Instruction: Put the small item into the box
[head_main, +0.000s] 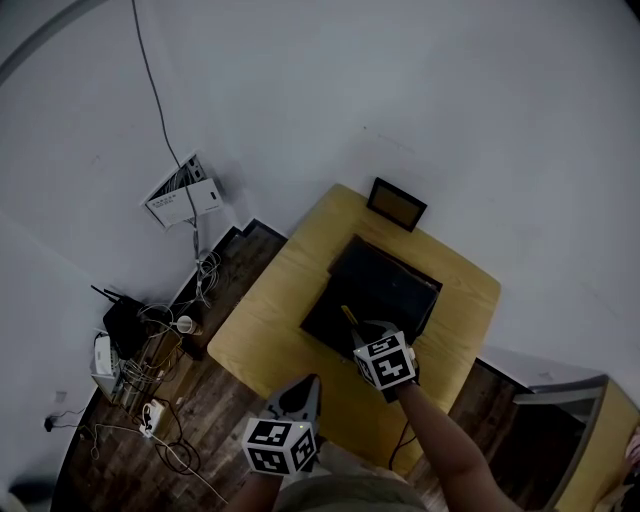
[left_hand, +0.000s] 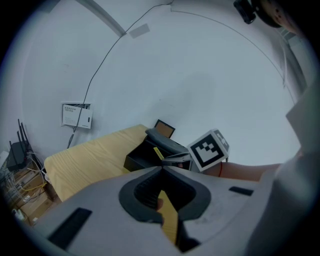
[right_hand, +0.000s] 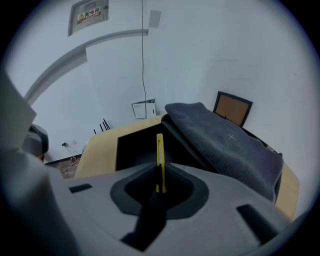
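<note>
A black box (head_main: 322, 318) lies open on the yellow table (head_main: 270, 310), its dark grey lid (right_hand: 220, 142) folded back to the right. My right gripper (head_main: 352, 330) is shut on a thin yellow strip (right_hand: 159, 150) that stands upright over the box's open hollow (right_hand: 132, 150). The left gripper view shows the same strip (left_hand: 158, 153) above the box (left_hand: 137, 159). My left gripper (head_main: 303, 385) hangs off the table's near edge, close to the person's body. Its jaws meet at the tip (left_hand: 162, 169), and I see nothing held.
A small brown-faced frame (head_main: 397, 203) leans on the wall at the table's far edge. A router and tangled cables (head_main: 140, 340) lie on the wood floor to the left. A white panel (head_main: 185, 195) hangs on the wall. A grey cabinet (head_main: 560, 400) stands to the right.
</note>
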